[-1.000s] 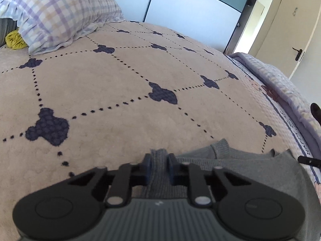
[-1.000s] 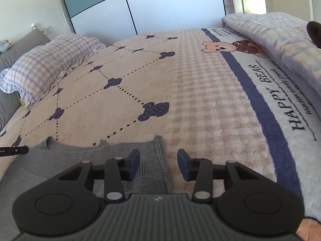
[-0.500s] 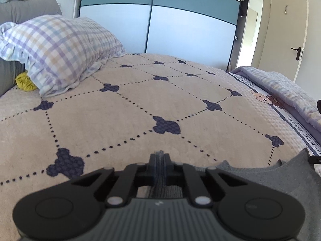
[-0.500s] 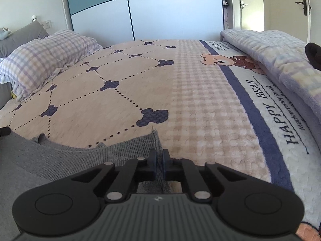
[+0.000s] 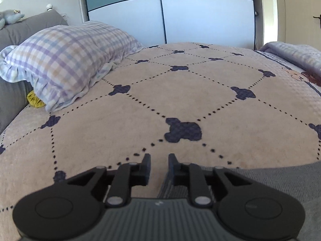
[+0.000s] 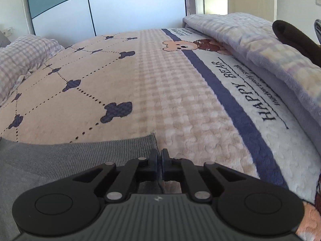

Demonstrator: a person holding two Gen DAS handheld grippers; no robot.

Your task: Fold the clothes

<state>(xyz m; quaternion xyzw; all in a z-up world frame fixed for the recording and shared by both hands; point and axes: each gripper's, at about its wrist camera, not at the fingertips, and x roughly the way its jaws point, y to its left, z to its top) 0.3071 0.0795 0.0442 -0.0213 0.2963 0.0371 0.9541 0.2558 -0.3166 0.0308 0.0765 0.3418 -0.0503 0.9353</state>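
A grey knit garment (image 6: 70, 156) lies flat on the bed, low in both views; in the left wrist view it (image 5: 270, 180) fills the lower right. My left gripper (image 5: 159, 165) is open and empty, its jaws apart over the garment's left edge. My right gripper (image 6: 159, 158) is shut on the garment's right edge, with grey knit pinched between the fingers. The part of the garment under both gripper bodies is hidden.
The bed has a beige blanket (image 5: 180, 92) with dark blue motifs and a "HAPPY BEAR" stripe (image 6: 230, 100). A checked pillow (image 5: 68, 58) lies at the far left, a folded lilac quilt (image 6: 270, 46) at the right. A wardrobe (image 5: 180, 14) stands behind.
My left gripper, shut on the garment's edge half a second ago, has opened and let it go. My right gripper closed on the garment's edge a second ago and stays shut.
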